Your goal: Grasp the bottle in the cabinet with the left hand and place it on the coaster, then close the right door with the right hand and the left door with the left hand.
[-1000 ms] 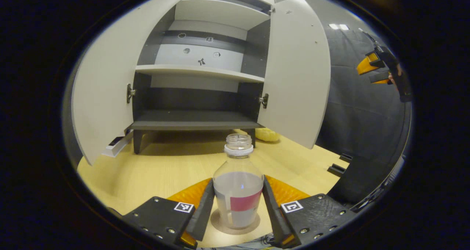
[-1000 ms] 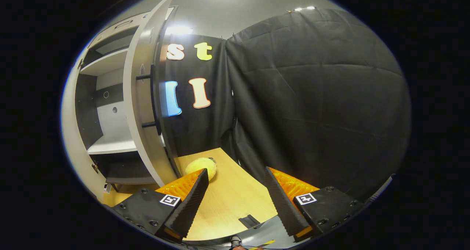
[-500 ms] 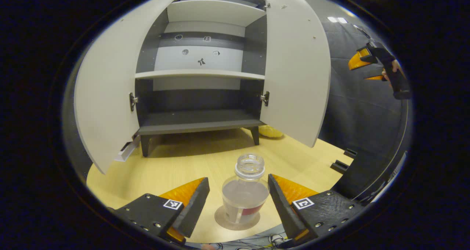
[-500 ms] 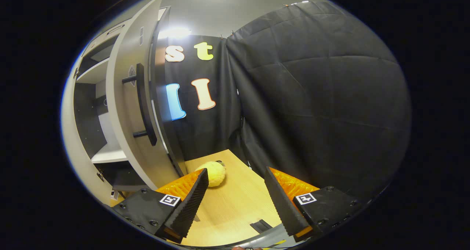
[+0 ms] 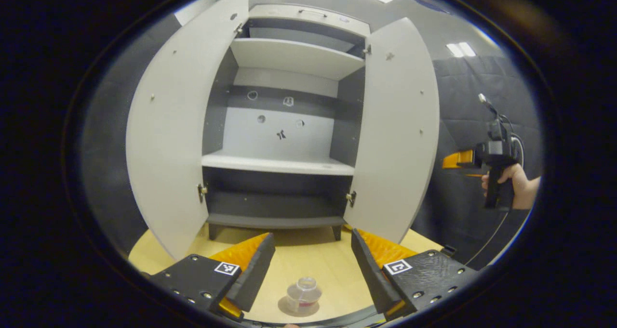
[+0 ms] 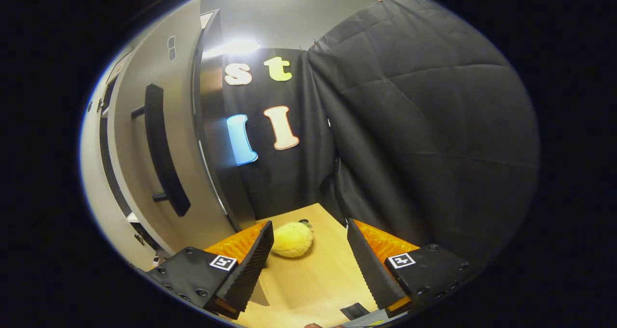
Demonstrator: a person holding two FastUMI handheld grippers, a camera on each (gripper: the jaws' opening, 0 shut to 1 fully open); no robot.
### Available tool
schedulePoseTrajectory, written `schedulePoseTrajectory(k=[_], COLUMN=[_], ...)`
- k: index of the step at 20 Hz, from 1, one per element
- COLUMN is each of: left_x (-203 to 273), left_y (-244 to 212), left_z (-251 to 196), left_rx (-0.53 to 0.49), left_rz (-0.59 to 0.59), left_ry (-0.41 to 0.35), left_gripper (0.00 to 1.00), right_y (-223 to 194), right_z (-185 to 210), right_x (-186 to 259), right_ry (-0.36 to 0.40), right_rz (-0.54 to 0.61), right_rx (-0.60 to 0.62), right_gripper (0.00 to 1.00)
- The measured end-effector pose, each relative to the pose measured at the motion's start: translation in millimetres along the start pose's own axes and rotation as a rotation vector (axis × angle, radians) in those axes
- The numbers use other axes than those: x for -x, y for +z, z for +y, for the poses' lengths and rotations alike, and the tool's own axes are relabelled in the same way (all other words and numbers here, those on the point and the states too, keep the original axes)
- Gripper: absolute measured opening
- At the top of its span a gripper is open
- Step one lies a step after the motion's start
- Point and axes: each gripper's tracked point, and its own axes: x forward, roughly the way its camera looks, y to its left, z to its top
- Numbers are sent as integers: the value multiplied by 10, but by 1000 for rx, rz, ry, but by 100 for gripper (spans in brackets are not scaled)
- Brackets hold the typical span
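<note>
Low in the left gripper view, the small clear plastic bottle with a red label stood upright on a round grey coaster on the pale wooden bench. It sat between and below the left tongs, whose fingers gaped wide and stood well apart from it on both sides. Above, mid-frame, the grey cabinet showed bare shelves, its pale left door and pale right door both swung open. At the right edge of that view a hand held the right tongs out beyond the right door, near its edge; whether they touched it was not clear from there.

By contrast, the right gripper view faced that door's outer side at the left of the frame, with its long black bar handle. The right tongs were spread wide, gripping nothing. Between their fingers, farther off on the bench, lay a fuzzy yellow ball.
</note>
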Motion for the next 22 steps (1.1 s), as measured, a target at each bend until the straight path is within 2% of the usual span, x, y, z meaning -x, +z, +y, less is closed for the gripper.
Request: schedulePoseTrajectory(k=[1,2,3,4,6,7,8,9,10,11,12,13,14,15,16,18,19,22], left_x=[2,22,46,74,96,118,122,112,85,91,102,111,119,138,166,227,250,278], left_y=[196,401,615,811,1107,1198,1264,1295,1285,1242,1215,1203,1202,1199,1204,1207,1198,1141], left_z=[95,215,324,362,387,418,468,526,578,640,702,751,759,762,768,805,810,791], left_rx=[-9,-16,-15,-4,22,30,34,33,26,18,12,12,14,15,13,13,16,20], left_rz=[-17,-37,-70,-100,-138,-142,-135,-118,-90,-55,-35,-27,-27,-30,-36,-49,-49,-38], left_ry=[58,130,195,238,286,310,337,359,380,407,430,439,441,442,445,454,454,427], left_gripper=[92,92,97,92,92,87,93,92,97,87,92,97,97,92,87,97,92,92], right_y=[82,174,269,341,490,561,592,626,667,699,707,732,760,791,791,801,823,894], right_z=[1,-11,-13,-1,38,80,112,164,228,289,333,399,457,509,564,680,734,811], right_x=[-41,-86,-121,-145,-200,-223,-240,-249,-264,-264,-254,-238,-211,-199,-200,-176,-149,-81], right_ry=[17,31,47,68,114,141,170,202,233,261,284,309,330,347,367,404,422,432], right_rz=[-12,-27,-46,-65,-93,-102,-106,-111,-117,-122,-124,-126,-131,-131,-125,-108,-108,-133], right_rx=[11,25,37,49,72,84,97,111,125,136,142,147,151,155,155,148,148,170], right_gripper=[98,98,98,98,98,98,98,98,92,98,98,98,98,92,98,98,98,98])
